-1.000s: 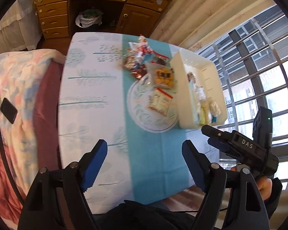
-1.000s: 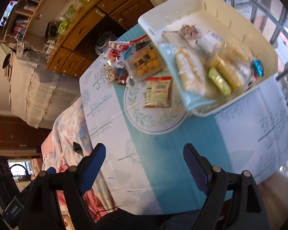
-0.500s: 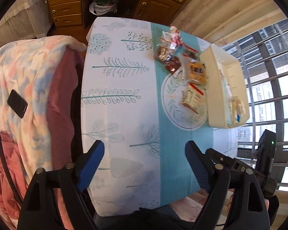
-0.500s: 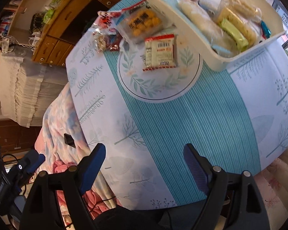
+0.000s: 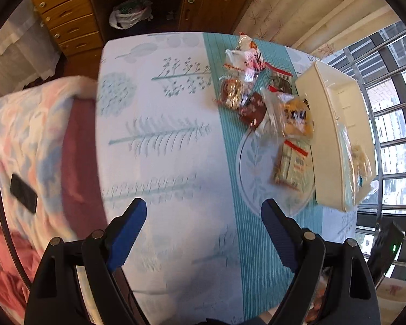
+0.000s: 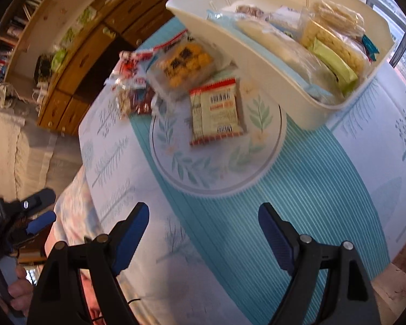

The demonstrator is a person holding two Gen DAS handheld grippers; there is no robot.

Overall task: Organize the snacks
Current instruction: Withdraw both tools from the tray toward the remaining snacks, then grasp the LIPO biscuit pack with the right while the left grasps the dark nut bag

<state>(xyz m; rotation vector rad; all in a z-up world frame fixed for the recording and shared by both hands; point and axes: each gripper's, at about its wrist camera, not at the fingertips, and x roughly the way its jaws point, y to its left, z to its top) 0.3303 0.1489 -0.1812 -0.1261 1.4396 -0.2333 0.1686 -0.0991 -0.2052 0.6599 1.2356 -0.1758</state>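
Loose snacks lie ahead of both your open tongs, beside the bin.

The table (image 6: 297,189) carries the white bin (image 6: 257,62), already part filled with wrapped snacks, at its far side. Just beside the bin's wall, the loose packets run away from you in a line. Nearest is the flat red-edged packet (image 6: 216,111), its long axis pointing roughly away from your right gripper (image 6: 203,223). Past it sit the yellow biscuit bag (image 6: 185,65), then the small red wrappers (image 6: 134,92). Your left gripper (image 5: 203,223) sees the same packet (image 5: 292,162) off to its right. Both grippers stand wide and empty; the right looks nearer to me.
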